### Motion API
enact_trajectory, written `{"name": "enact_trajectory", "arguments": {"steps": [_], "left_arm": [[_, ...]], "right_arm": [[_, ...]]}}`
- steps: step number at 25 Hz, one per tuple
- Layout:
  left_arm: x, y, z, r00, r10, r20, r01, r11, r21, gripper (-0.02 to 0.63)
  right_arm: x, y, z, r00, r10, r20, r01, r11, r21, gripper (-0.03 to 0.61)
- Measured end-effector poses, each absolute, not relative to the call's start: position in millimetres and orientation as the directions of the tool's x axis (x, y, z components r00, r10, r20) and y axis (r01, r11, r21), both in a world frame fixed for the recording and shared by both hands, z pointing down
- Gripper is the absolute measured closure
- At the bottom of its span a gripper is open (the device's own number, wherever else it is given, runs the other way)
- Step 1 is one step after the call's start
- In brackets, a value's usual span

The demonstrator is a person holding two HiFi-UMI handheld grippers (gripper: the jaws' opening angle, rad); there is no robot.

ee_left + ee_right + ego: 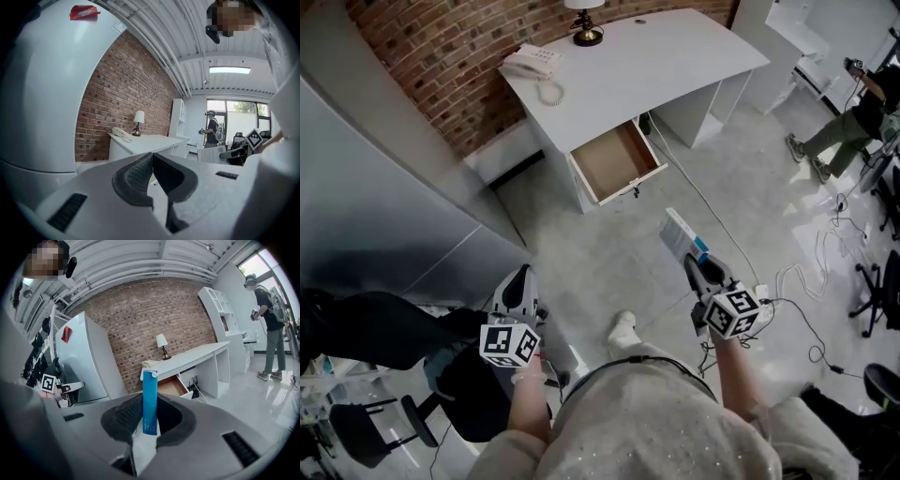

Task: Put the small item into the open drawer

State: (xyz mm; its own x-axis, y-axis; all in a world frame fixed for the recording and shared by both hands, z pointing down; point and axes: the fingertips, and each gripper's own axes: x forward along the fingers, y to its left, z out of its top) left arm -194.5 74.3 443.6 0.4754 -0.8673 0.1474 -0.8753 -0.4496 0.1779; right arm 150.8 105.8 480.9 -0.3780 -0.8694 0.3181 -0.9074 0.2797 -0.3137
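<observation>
Right fingers: the fingers [125, 417] of the right gripper [146, 422] are partly closed. They press on the lower end of the small item [150, 399], one on each flat side.
Small item: a thin, flat blue-and-white pack. Most of it stands out past the fingers, in the air above the floor [609, 253] and well apart from the drawer.
Handling: it looks light and rather stiff, perhaps thin card. The surface seems smooth, so it may slip or swing in a loose grip, and a hard squeeze may dent it.
Where to hold: the flat sides are the good place. A hold nearer the middle would probably keep it steadier.
Left fingers: those of the left gripper [152, 176] are together, with nothing between them.
Drawer: the drawer [617, 161] is pulled out of the white counter [647, 56], and its inside is bare.
Counter top: a telephone [532, 62] and a lamp [586, 33].
</observation>
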Motion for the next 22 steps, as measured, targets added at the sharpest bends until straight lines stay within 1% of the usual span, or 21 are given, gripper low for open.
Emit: {"name": "enact_trajectory", "arguments": {"steps": [9,13,22], "left_arm": [[-173,16,444,0.492,-0.86,0.137,-0.864,-0.463,0.198,0.607],[-170,5,446,0.493,-0.86,0.133,-0.856,-0.451,0.253,0.607],[-173,-26,463,0.517,-0.832,0.2,-0.85,-0.472,0.234,0.607]], "right_arm": [[164,52,480,-0.38,-0.866,0.324,-0.908,0.282,-0.311,0.505],[162,37,482,-0.388,-0.862,0.327,-0.904,0.287,-0.316,0.505],[157,7,503,-0.382,-0.858,0.342,-0.899,0.26,-0.353,0.505]]}}
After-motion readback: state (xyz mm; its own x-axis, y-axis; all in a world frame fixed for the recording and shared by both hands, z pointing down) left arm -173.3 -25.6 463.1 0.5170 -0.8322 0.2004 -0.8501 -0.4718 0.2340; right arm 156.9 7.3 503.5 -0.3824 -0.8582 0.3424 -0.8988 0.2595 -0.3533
